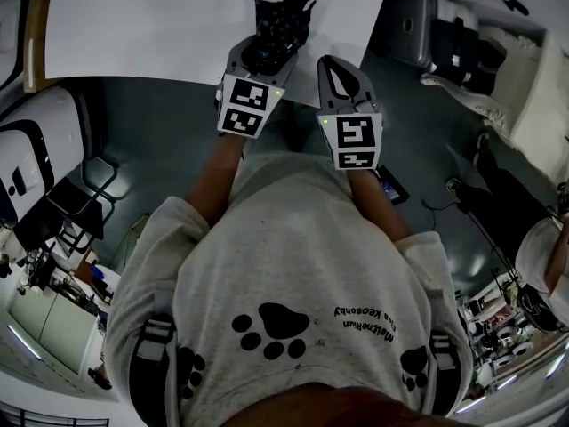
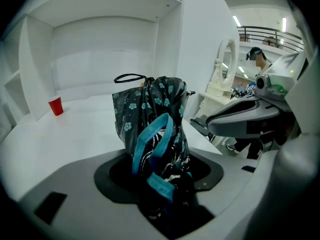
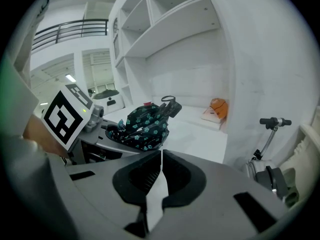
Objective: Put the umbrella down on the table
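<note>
- The jaws of the left gripper point(image 2: 160, 179) are clamped on the near end of the umbrella point(image 2: 155, 114). The jaws of the right gripper point(image 3: 161, 176) are pressed together with nothing between them.
- The umbrella is folded into a short, bunched bundle of dark fabric printed with small teal flowers. A teal strap point(image 2: 150, 139) loops round it just above the jaws, and a thin black cord loop point(image 2: 131, 77) hangs at its far end.
- It is held over the near part of the white table point(image 1: 151, 25), with the right gripper just beside it and not touching it. I cannot tell whether its underside rests on the tabletop.
- Only the left gripper view shows a red cup point(image 2: 56, 106) standing on the table at the far left, well apart from the umbrella.
- Only the right gripper view shows an orange object point(image 3: 218, 106) at the back of the table by the wall, and a handlebar point(image 3: 274, 122) off to the right. It also shows the umbrella side-on, next to the left gripper's marker cube point(image 3: 65, 115).
- The head view alone shows both grippers side by side ahead of the person's grey shirt point(image 1: 293, 265).
- The umbrella's long axis runs away from the person, from the left gripper's jaws out over the table. Its corded end points away, slanting a little to the right in the head view. From the side it lies near level, with the far end slightly higher.
</note>
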Demonstrator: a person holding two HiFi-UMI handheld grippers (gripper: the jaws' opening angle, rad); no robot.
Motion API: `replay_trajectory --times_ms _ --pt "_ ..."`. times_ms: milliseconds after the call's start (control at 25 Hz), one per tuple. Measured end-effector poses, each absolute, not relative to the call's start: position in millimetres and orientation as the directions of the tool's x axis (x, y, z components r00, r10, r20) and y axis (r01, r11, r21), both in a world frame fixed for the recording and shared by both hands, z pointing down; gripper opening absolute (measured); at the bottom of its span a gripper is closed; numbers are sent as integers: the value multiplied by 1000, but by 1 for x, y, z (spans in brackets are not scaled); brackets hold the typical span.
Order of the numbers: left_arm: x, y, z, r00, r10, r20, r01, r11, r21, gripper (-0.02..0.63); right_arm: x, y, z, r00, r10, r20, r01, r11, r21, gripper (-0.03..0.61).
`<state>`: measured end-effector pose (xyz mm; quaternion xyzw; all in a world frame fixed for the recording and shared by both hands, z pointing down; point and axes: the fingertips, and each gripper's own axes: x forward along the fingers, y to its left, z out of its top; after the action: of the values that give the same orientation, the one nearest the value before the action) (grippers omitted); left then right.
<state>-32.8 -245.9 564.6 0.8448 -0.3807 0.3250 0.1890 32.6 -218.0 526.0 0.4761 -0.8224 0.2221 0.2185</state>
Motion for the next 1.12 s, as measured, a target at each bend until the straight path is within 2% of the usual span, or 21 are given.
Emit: replay_trajectory --times_ms 440,1120 --pt "-31 -250 583 459 -433 776 -766 -635 99 264 36 -220 527 -440 -690 574 -887 432 -161 35" --pt "-29 -250 601 437 -332 836 -757 -637 142 264 31 -226 541 -437 -664 607 -887 431 -168 36"
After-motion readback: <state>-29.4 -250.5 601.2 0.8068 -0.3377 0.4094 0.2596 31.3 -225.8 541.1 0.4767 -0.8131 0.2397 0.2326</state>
